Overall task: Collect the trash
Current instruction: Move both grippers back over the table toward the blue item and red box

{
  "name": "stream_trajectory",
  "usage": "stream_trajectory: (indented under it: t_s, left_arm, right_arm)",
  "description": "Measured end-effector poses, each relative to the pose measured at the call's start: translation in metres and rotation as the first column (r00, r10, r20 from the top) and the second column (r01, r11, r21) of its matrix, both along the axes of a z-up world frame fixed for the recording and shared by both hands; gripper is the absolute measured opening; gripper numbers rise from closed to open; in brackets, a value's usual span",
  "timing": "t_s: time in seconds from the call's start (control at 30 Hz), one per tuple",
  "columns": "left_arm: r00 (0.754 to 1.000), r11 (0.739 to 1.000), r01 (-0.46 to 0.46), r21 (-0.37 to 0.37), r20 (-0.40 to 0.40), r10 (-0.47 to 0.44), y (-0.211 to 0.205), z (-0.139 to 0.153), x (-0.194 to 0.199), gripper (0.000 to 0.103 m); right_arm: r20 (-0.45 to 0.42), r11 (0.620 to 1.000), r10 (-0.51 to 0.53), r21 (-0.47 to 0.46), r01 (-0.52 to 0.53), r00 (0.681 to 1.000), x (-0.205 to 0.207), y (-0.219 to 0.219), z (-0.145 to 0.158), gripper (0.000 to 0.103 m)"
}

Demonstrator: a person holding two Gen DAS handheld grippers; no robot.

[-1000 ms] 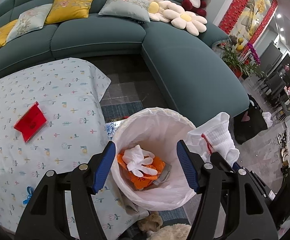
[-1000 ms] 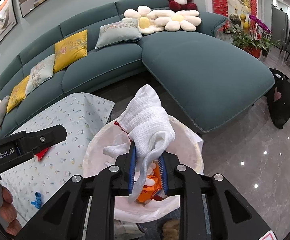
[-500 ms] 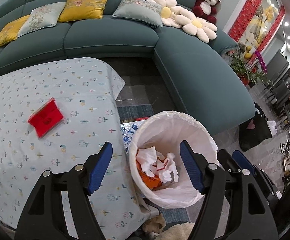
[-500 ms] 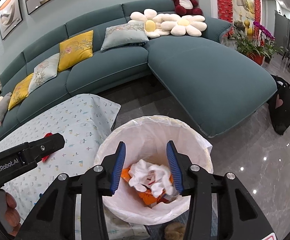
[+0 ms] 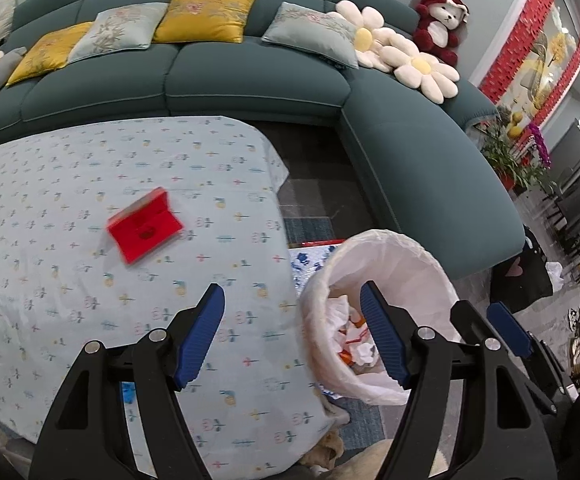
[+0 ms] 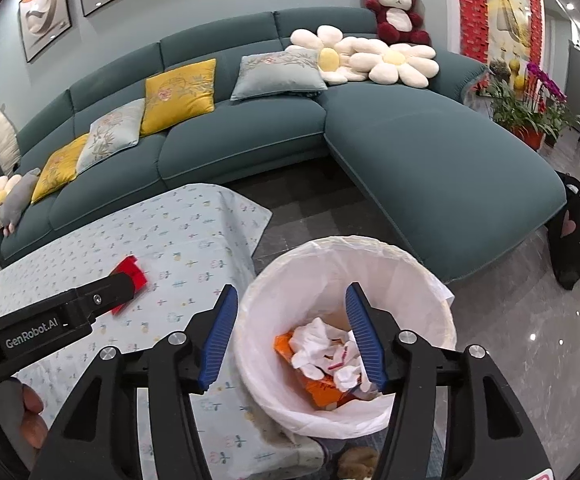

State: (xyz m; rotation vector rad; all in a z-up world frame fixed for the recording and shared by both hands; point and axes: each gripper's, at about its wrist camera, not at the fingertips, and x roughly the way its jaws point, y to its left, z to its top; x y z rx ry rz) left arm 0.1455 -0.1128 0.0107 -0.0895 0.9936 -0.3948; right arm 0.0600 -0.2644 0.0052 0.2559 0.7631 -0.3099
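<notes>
**Trash mostly binned, one red piece left on the table**

Trash already collected sits in the white-lined round waste bin (image 6: 345,344): crumpled white cloth or paper (image 6: 321,344) lying on an orange wrapper (image 6: 321,390), down at the bottom. What I judge is left is the flat red card packet (image 5: 144,230) lying alone on the pale blue patterned tablecloth (image 5: 90,184), well apart from the bin. A small blue scrap (image 5: 128,392) near the table's near edge may also count; it is too small for me to tell.

My right gripper (image 6: 290,336) hangs above the bin, its jaws opening with nothing between them. My left gripper (image 5: 291,334) stands wide apart and empty over the table's corner, one finger above the bin's rim.

Room is generous: the cloth around the packet is bare, so I can come at it from any side. The bin stands just beside the table's edge, where the cloth drapes down. The teal sectional sofa (image 6: 429,152) lies well beyond both.
</notes>
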Motion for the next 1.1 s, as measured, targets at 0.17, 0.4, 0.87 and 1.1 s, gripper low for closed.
stream_trajectory:
  t_s: [0.17, 0.4, 0.87, 1.1]
  left_arm:
    - [0.999, 0.999, -0.048, 0.023, -0.003, 0.048, 0.026, -0.006, -0.005, 0.075]
    - [0.996, 0.994, -0.086, 0.065, -0.029, 0.088, 0.062, -0.027, -0.015, 0.079]
    - [0.976, 0.976, -0.142, 0.164, -0.139, 0.166, 0.110, -0.091, -0.026, 0.080]
    - [0.961, 0.968, -0.147, 0.203, -0.204, 0.188, 0.119, -0.125, -0.018, 0.080]
  right_arm:
    - [-0.011, 0.999, 0.035, -0.005, -0.035, 0.999, 0.000, 0.019, -0.002, 0.056]
    - [-0.038, 0.996, 0.090, -0.003, -0.090, 0.995, 0.000, 0.050, -0.011, 0.056]
    - [-0.104, 0.988, 0.153, 0.019, -0.151, 0.983, 0.006, 0.088, -0.040, 0.061]
    - [-0.150, 0.985, 0.171, 0.030, -0.169, 0.974, 0.014, 0.098, -0.059, 0.061]
